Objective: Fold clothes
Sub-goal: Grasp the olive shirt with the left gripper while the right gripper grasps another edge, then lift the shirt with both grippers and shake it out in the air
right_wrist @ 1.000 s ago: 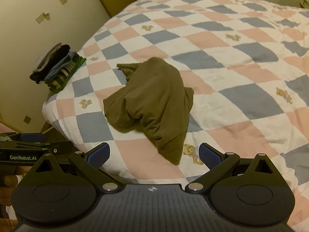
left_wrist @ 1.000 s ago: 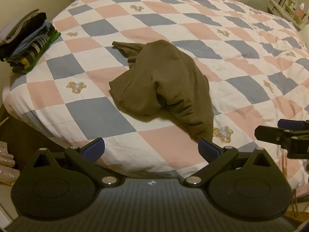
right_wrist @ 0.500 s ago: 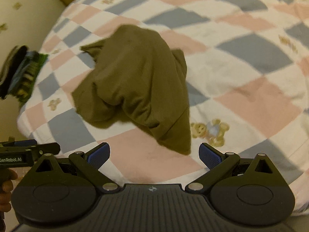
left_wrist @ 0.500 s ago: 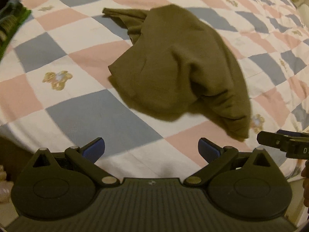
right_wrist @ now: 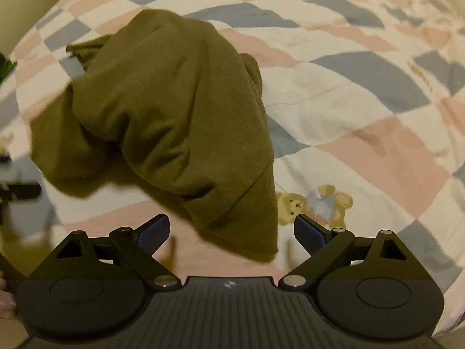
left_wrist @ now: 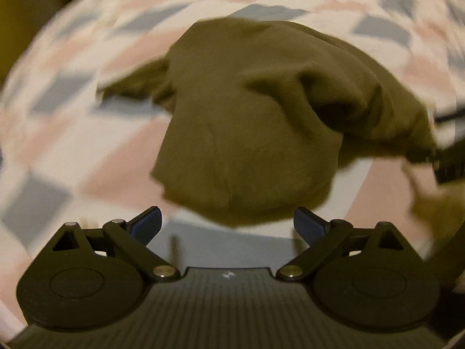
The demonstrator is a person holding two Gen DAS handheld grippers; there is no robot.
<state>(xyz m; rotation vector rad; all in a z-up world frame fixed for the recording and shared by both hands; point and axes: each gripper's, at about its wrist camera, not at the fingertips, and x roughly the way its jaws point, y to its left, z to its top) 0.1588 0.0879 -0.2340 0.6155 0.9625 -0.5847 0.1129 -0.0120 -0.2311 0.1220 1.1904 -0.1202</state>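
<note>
checked quilt [right_wrist: 363, 93] bears crumpled olive shirt [right_wrist: 174, 110].

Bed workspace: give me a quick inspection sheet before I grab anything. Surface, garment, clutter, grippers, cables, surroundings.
Surface: checked quilt in pink, grey-blue and white with teddy bear prints, covering the bed.
Job's things: one olive garment, crumpled in a heap, not folded; its near corner lies close in front of the right gripper.
Clutter: a sliver of green at the left edge of the right wrist view, too little to identify.
Grippers: left gripper open, empty, just short of the garment's near edge; right gripper open, empty.
Cables: nothing seen.
Surroundings: pale wall beyond the bed's far left corner; left wrist view is motion-blurred.
</note>
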